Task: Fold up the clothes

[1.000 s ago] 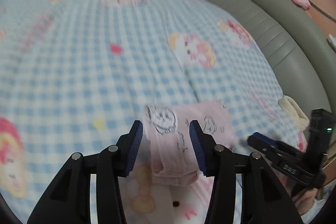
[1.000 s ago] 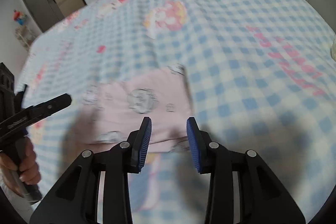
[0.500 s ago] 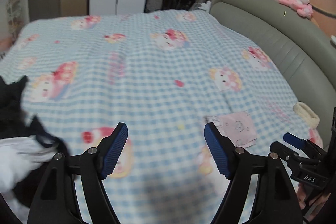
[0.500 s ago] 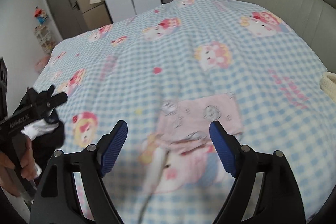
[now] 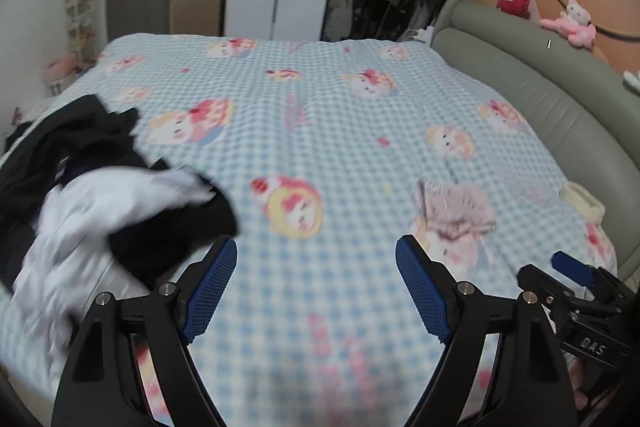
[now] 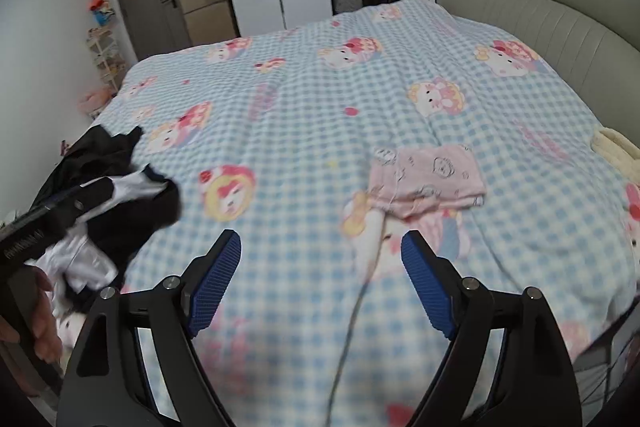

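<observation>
- The left tool (image 5: 316, 287) hangs above the bed (image 5: 320, 115), its blue pads spread wide and holding nothing.
- The right tool (image 6: 321, 281) is likewise released, with its pads wide apart and nothing between them.
- A folded pink garment (image 6: 428, 179) lies flat on the blue checked bedcover, right of centre, near the grey headboard (image 6: 540, 7).
- A heap of black and white clothes (image 5: 100, 195) sits on the bed's left side, well apart from the pink piece.
- A cream item (image 6: 616, 147) rests at the right edge.
</observation>
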Tool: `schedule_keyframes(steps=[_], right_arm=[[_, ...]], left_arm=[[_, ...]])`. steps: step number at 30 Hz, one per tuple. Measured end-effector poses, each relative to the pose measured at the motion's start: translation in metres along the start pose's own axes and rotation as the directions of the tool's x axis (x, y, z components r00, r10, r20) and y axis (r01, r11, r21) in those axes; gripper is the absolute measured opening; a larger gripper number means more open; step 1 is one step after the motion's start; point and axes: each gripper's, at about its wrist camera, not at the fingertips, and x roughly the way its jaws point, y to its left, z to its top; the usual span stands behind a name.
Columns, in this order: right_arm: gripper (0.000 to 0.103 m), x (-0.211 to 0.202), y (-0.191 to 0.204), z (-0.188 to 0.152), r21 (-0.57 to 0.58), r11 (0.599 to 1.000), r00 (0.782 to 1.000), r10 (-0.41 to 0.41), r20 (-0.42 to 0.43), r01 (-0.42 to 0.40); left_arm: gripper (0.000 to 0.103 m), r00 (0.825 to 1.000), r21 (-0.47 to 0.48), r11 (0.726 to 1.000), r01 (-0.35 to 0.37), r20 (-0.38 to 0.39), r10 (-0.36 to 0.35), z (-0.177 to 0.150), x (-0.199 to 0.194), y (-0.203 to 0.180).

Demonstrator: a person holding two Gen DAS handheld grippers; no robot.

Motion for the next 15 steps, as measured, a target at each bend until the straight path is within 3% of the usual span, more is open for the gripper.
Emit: schedule_keyframes(steps=[7,10,15], right_arm=[[0.086,-0.04,0.013,-0.084,0.013,1.0,0.999,-0.016,-0.031,0.017],[0.086,-0.045,0.011,-0.102,0.018,1.0,0.998,-0.024,-0.05,0.025],[0.086,-0.057,0.006,-0.121,0.022,1.0,0.998,-0.014,-0.063,0.015]], left_arm=[[0.084,0.998,-0.027,0.997,-0.068,0.015,0.069,-0.077,-0.05,-0.003],[0.084,0.997,0.025,0.997,-0.076,0.027,0.075,-0.102,-0.06,-0.013],[0.084,0.999,0.007,0.999,-0.047,-0.01,0.047,-0.124,-0.061,-0.017]])
